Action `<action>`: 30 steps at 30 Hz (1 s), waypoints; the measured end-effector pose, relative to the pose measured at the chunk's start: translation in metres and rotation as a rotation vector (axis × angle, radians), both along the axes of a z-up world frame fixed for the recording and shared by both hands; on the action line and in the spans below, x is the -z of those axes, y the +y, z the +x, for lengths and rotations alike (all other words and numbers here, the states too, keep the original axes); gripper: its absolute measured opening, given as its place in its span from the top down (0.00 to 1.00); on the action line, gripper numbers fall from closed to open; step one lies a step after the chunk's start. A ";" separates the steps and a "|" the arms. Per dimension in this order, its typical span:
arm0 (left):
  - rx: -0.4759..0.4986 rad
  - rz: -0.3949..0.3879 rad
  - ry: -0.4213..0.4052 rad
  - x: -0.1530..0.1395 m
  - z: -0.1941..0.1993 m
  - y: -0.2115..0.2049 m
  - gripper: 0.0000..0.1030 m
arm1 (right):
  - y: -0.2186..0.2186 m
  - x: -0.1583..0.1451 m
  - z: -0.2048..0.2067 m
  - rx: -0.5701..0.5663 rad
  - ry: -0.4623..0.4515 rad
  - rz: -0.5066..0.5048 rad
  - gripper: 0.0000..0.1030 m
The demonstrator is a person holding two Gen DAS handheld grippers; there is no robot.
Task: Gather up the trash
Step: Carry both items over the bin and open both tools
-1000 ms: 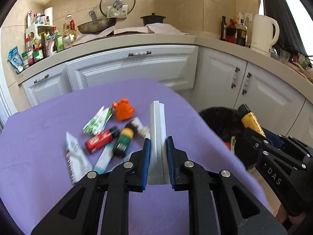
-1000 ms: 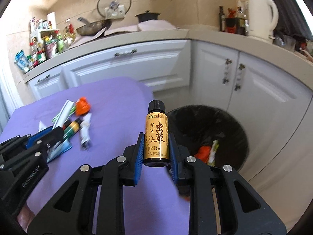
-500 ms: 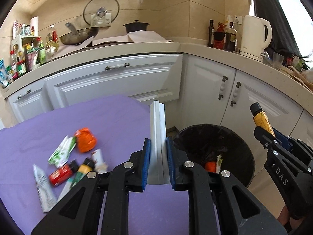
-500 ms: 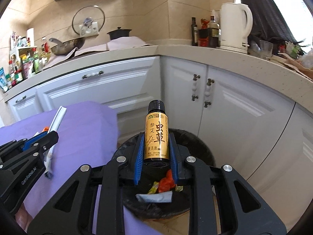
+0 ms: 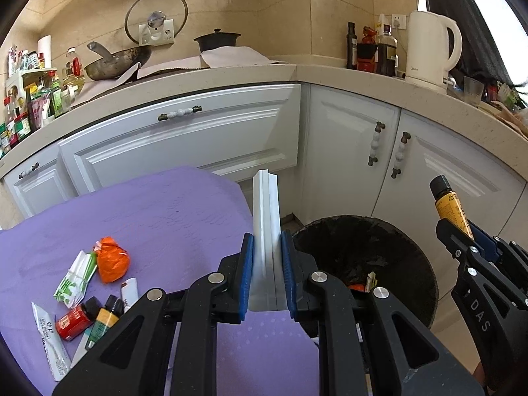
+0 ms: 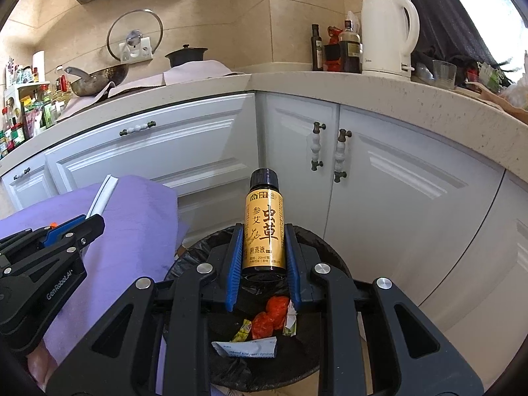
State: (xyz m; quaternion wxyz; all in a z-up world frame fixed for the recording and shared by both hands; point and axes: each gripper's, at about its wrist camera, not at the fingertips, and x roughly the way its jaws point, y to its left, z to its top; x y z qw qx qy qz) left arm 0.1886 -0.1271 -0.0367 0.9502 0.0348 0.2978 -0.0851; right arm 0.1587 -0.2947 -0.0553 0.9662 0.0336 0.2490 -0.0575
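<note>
My left gripper [image 5: 266, 254] is shut on a long white box [image 5: 265, 217] that stands up between its blue pads, over the table's right edge beside the black-lined trash bin [image 5: 409, 264]. My right gripper [image 6: 264, 247] is shut on a small yellow-labelled bottle [image 6: 264, 231] with a black cap, held upright right above the bin [image 6: 198, 254]. Orange wrappers [image 6: 272, 316] and a white packet [image 6: 244, 349] lie inside the bin. From the left wrist view the bottle [image 5: 450, 208] and right gripper [image 5: 462, 241] show at the far right.
On the purple tablecloth [image 5: 148, 214] lie an orange wrapper [image 5: 112, 259], a green-white packet [image 5: 77, 279], a red bottle [image 5: 74, 318], a green-yellow bottle [image 5: 104, 321] and a white tube [image 5: 49, 340]. White cabinets [image 6: 379, 181] and a cluttered counter with a kettle [image 6: 386, 33] stand behind.
Both grippers have swung right from the table towards the bin, each keeping its hold. The bottle now hangs over the bin's opening; the white box has reached the table's right edge.
</note>
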 end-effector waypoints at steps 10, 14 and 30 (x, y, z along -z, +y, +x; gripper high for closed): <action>0.006 0.013 0.018 0.008 0.017 -0.015 0.82 | -0.010 0.010 0.015 0.021 0.014 0.007 0.77; 0.010 0.025 0.026 0.011 0.024 -0.022 0.82 | -0.016 0.015 0.020 0.034 0.020 0.013 0.77; 0.041 0.053 0.060 0.024 0.036 -0.040 0.57 | -0.029 0.031 0.036 0.079 0.042 0.029 0.57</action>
